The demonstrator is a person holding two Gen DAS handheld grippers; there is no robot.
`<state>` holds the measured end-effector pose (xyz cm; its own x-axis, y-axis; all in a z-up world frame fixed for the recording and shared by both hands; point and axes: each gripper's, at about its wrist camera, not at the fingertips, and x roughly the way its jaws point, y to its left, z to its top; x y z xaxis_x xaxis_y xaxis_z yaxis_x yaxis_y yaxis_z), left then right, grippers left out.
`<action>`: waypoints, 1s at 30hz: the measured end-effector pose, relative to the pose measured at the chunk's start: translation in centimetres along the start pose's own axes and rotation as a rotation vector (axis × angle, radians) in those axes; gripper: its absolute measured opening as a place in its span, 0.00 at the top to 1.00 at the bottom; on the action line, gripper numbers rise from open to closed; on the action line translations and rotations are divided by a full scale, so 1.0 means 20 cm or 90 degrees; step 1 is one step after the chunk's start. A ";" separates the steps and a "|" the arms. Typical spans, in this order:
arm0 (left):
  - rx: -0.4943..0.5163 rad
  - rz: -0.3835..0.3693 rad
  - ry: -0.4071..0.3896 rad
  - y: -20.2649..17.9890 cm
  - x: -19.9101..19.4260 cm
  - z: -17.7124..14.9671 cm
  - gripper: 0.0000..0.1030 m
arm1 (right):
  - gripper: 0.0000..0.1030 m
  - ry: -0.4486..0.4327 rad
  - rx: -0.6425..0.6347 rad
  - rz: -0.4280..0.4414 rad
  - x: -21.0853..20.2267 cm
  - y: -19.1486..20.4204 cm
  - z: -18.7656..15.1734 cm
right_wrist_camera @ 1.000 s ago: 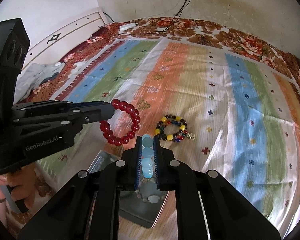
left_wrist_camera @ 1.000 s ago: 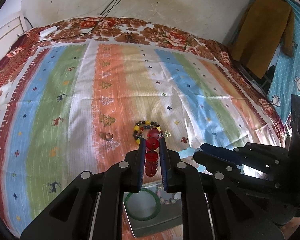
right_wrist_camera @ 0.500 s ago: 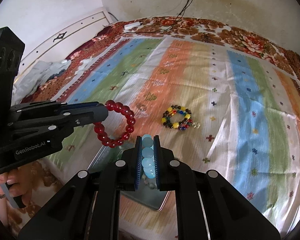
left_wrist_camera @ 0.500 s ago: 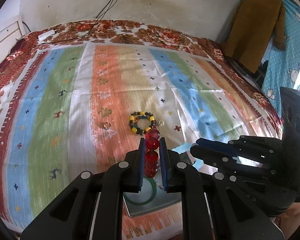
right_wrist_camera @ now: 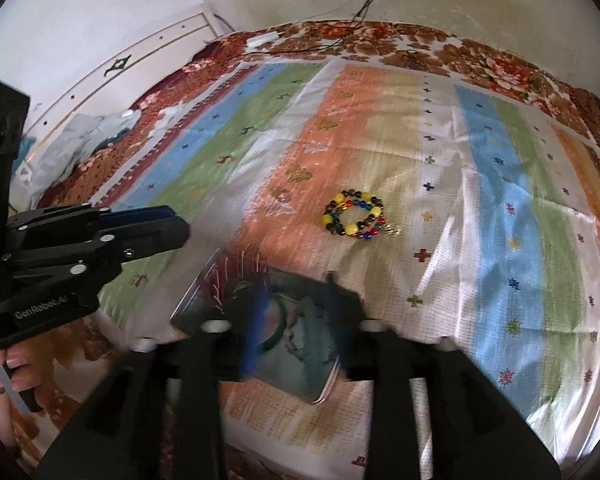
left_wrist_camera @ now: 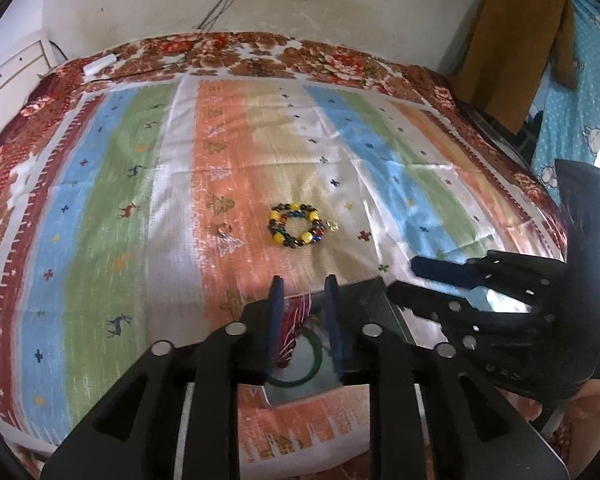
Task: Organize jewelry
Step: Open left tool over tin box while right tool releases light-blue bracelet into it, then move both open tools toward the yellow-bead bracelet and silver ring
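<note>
A metal tray [left_wrist_camera: 376,300] [right_wrist_camera: 196,300] lies on the bedspread near the front edge. A green bangle [left_wrist_camera: 314,364] [right_wrist_camera: 278,330] lies in it, with a blurred red bead bracelet [left_wrist_camera: 294,324] [right_wrist_camera: 228,276] beside it. My left gripper [left_wrist_camera: 303,320] is open above the tray, empty. My right gripper [right_wrist_camera: 296,312] is open above the tray, empty; the view is blurred. A multicoloured bead bracelet [left_wrist_camera: 296,229] [right_wrist_camera: 354,218] lies on the bedspread beyond the tray. A small ring [left_wrist_camera: 223,231] [right_wrist_camera: 282,196] lies left of it.
The striped bedspread [left_wrist_camera: 140,200] covers a wide bed. A white power strip [left_wrist_camera: 100,65] with cables lies at the far edge by the wall. Hanging clothes [left_wrist_camera: 516,40] stand to the right. A white headboard [right_wrist_camera: 100,76] is at the left.
Both grippers have opened. The red bracelet has left the left gripper and the pale blue bracelet has left the right gripper, dropping to the tray. Both views have pulled back.
</note>
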<state>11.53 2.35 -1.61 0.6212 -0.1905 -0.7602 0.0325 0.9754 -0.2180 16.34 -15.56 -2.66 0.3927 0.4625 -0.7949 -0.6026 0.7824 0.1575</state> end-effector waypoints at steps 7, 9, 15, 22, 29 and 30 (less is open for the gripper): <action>-0.005 0.047 0.004 0.05 0.02 0.01 0.66 | 0.56 -0.003 0.018 -0.027 0.01 -0.05 0.01; 0.006 0.065 0.001 0.04 0.03 0.01 0.61 | 0.56 -0.008 0.013 -0.039 0.01 -0.05 0.01; 0.004 0.068 0.002 0.06 0.06 0.03 0.57 | 0.49 -0.040 0.033 -0.052 -0.01 -0.09 0.04; -0.001 0.080 0.005 0.09 0.12 0.08 0.46 | 0.44 -0.031 0.035 -0.069 0.04 -0.13 0.06; -0.017 0.089 0.020 0.15 0.19 0.14 0.40 | 0.39 -0.018 0.054 -0.066 0.11 -0.18 0.10; -0.028 0.086 0.024 0.17 0.20 0.15 0.40 | 0.39 -0.016 0.059 -0.064 0.12 -0.19 0.11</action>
<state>16.54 5.18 -3.60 0.5876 -0.0621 -0.8068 -0.0847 0.9868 -0.1377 21.12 -16.53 -3.84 0.4658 0.3885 -0.7950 -0.4923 0.8604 0.1320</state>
